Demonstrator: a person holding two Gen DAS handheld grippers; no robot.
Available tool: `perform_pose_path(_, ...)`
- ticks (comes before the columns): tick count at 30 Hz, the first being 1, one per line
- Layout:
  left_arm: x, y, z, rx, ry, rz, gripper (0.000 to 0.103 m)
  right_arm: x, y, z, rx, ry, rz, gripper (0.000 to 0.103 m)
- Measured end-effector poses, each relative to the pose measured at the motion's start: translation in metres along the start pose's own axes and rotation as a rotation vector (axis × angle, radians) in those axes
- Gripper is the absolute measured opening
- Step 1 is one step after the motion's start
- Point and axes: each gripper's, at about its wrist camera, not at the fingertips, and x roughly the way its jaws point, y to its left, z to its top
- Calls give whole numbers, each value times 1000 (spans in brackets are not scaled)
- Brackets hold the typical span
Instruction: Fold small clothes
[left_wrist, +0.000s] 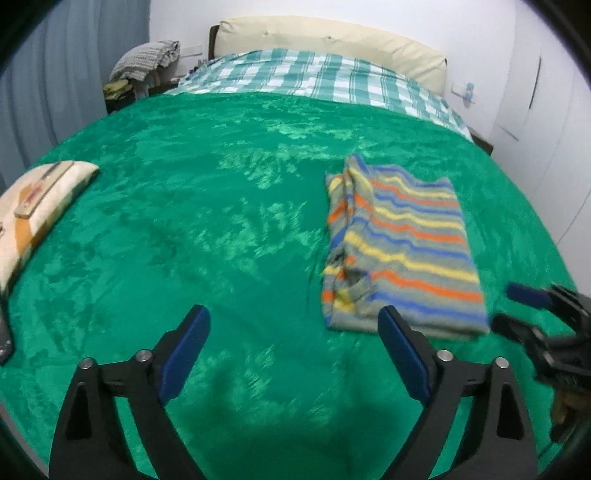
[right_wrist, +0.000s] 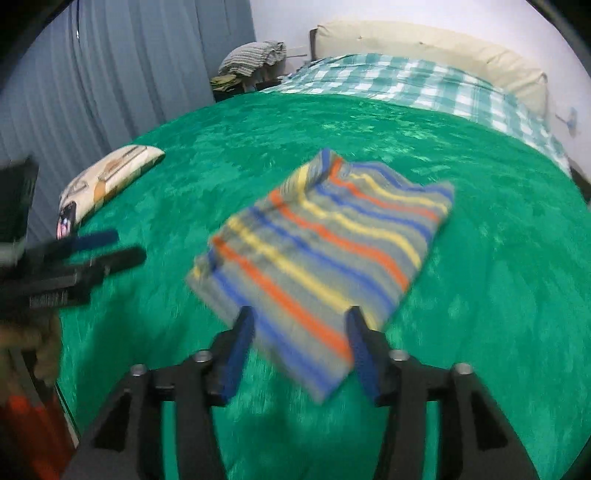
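A small grey garment with orange, yellow and blue stripes (left_wrist: 399, 243) lies folded into a rectangle on the green blanket (left_wrist: 207, 229); it also shows in the right wrist view (right_wrist: 325, 254). My left gripper (left_wrist: 295, 317) is open and empty, to the left of the garment's near edge, with its right finger just in front of that edge. My right gripper (right_wrist: 301, 321) is open, with its fingers on either side of the garment's near corner. It appears at the right edge of the left wrist view (left_wrist: 517, 310). The left gripper shows in the right wrist view (right_wrist: 122, 245).
A cream patterned pillow (left_wrist: 40, 206) lies at the blanket's left edge, with a phone (right_wrist: 66, 221) near it. A checked sheet (left_wrist: 317, 74) and cream headboard (left_wrist: 332, 40) are at the far end. Clothes are piled on a stand (left_wrist: 144, 62) by the grey curtain (right_wrist: 110, 74).
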Motion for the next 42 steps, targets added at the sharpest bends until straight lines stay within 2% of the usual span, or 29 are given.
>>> perform_pose_path(2, 2, 5, -13, 26, 22, 20, 96, -14, 7, -25, 30, -2, -18, 68)
perform_pose_path(4, 6, 9, -30, 43, 50, 29, 96, -25, 12, -52, 49, 16, -48, 71)
perform_pose_path(5, 9, 12, -39, 43, 65, 30, 96, -33, 15, -71, 59, 23, -79, 71)
perform_pose_path(10, 31, 16, -76, 41, 146, 40, 96, -57, 17, -127, 115, 54, -146, 71)
perform_pose_path(12, 29, 13, -83, 74, 109, 50, 99, -64, 14, -140, 144, 58, -159, 72)
perform_pose_path(16, 31, 15, -84, 66, 101, 40, 102, -68, 8, -158, 195, 59, -198, 73)
perform_pose_path(21, 32, 14, -91, 74, 70, 45, 103, -64, 10, -172, 241, 36, -214, 83)
perform_pose_path(23, 33, 13, -92, 76, 69, 46, 103, -62, 15, -172, 233, 36, -219, 88)
perform_pose_path(26, 32, 14, -90, 72, 87, 33, 102, -59, 17, -173, 223, 42, -225, 91)
perform_pose_path(29, 26, 20, -77, 43, 124, -17, 101, -60, 16, -173, 229, 47, -215, 91)
perform_pose_path(32, 13, 36, -44, -63, 59, -139, 101, -63, 10, -170, 254, 49, -183, 91)
perform_pose_path(34, 17, 40, -19, -85, 40, -206, 102, -64, 2, -162, 285, 37, -157, 91)
perform_pose_path(36, 34, 37, 16, -80, 63, -282, 102, -62, -8, -146, 310, 20, -136, 91)
perform_pose_path(39, 76, 16, 61, -48, 146, -396, 102, -55, -26, -108, 347, -33, -116, 91)
perform_pose_path(40, 91, 7, 71, -33, 165, -409, 102, -53, -33, -92, 368, -66, -100, 91)
perform_pose_path(42, 116, -11, 89, -3, 174, -388, 102, -40, -50, -55, 425, -118, -45, 91)
